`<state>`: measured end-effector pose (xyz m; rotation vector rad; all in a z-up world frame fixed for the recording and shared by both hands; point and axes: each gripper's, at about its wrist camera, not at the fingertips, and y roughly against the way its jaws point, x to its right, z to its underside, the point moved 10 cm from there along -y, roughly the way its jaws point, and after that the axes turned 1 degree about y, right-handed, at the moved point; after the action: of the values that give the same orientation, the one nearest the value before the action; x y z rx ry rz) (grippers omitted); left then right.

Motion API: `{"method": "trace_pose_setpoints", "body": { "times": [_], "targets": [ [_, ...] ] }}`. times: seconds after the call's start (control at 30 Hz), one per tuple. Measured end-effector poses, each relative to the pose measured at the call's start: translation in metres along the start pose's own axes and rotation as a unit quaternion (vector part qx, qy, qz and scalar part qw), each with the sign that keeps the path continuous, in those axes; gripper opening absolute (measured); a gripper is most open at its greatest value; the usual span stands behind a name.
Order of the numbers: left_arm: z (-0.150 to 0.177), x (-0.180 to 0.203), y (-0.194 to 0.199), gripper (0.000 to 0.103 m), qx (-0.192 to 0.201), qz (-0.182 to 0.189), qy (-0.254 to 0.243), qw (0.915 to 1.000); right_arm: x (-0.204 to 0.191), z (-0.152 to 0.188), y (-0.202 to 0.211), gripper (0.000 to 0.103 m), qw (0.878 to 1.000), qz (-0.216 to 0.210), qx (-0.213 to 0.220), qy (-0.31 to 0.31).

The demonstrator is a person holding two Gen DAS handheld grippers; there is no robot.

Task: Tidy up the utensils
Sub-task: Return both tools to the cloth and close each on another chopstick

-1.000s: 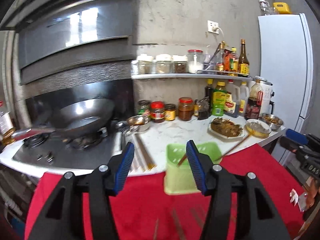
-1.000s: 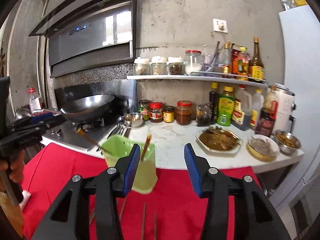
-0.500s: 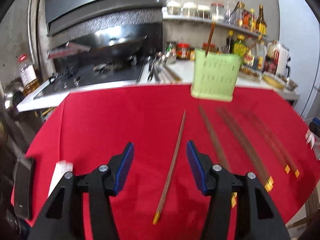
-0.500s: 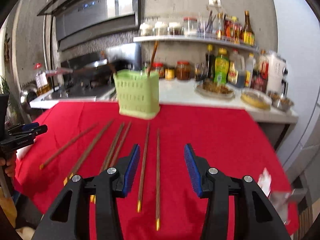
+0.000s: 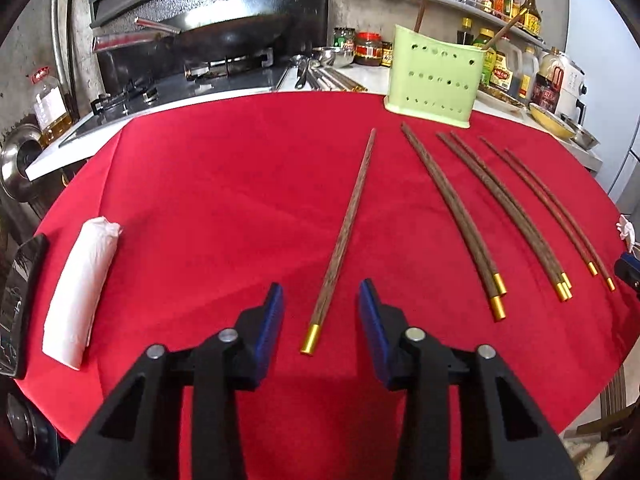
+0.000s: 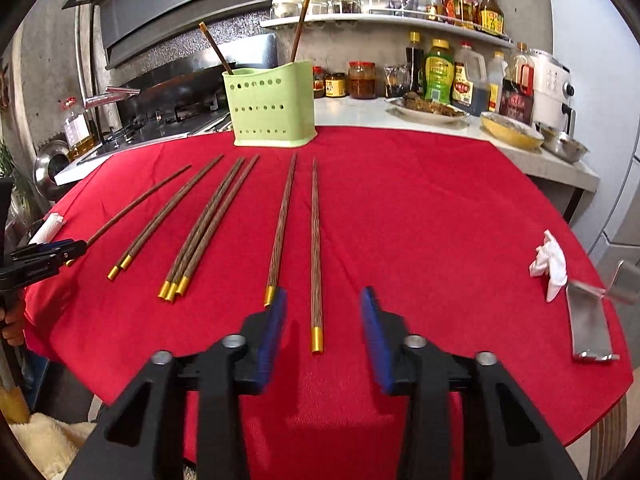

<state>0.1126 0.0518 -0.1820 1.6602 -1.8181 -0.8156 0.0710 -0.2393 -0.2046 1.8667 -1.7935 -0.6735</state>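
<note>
At the bottom centre of the left wrist view, the left gripper (image 5: 321,320) hangs over the red cloth (image 5: 208,200) with its fingers wide apart, holding nothing; the gold tip of a lone chopstick (image 5: 343,240) lies between them. More chopsticks (image 5: 472,216) fan out to the right of the frame. The green holder (image 5: 434,76) stands at the upper right, two sticks upright in it. A white roll (image 5: 82,292) lies at the left. In the right wrist view, the right gripper (image 6: 323,326) is likewise spread wide and empty, a chopstick (image 6: 316,256) lying between its fingers; its neighbour's gold tip may touch the left finger.
</note>
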Motion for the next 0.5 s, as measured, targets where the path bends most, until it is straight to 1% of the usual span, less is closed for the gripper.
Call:
{"method": "trace_pose_setpoints", "body": {
  "times": [0.13, 0.33, 0.4, 0.47, 0.5],
  "targets": [
    [-0.001, 0.004, 0.000, 0.035, 0.003, -0.003, -0.008, 1.0000, -0.001, 0.001, -0.001, 0.030, 1.000, -0.012, -0.004, -0.010],
    [0.002, 0.010, 0.001, 0.031, 0.009, -0.009, -0.023, 0.9996, -0.004, 0.001, -0.005, 0.029, 1.000, -0.016, -0.008, -0.005],
    [0.002, 0.010, 0.001, 0.028, 0.012, -0.014, -0.023, 0.9996, -0.006, 0.001, -0.010, 0.021, 1.000, -0.015, -0.010, 0.000],
    [0.001, 0.009, 0.001, 0.022, 0.015, -0.016, -0.024, 0.9995, -0.007, 0.001, -0.015, 0.016, 1.000, -0.016, -0.013, 0.000],
    [0.000, 0.008, 0.001, 0.021, 0.016, -0.015, -0.024, 0.9995, -0.008, 0.001, -0.016, 0.014, 1.000, -0.017, -0.014, 0.001]
  ]
}}
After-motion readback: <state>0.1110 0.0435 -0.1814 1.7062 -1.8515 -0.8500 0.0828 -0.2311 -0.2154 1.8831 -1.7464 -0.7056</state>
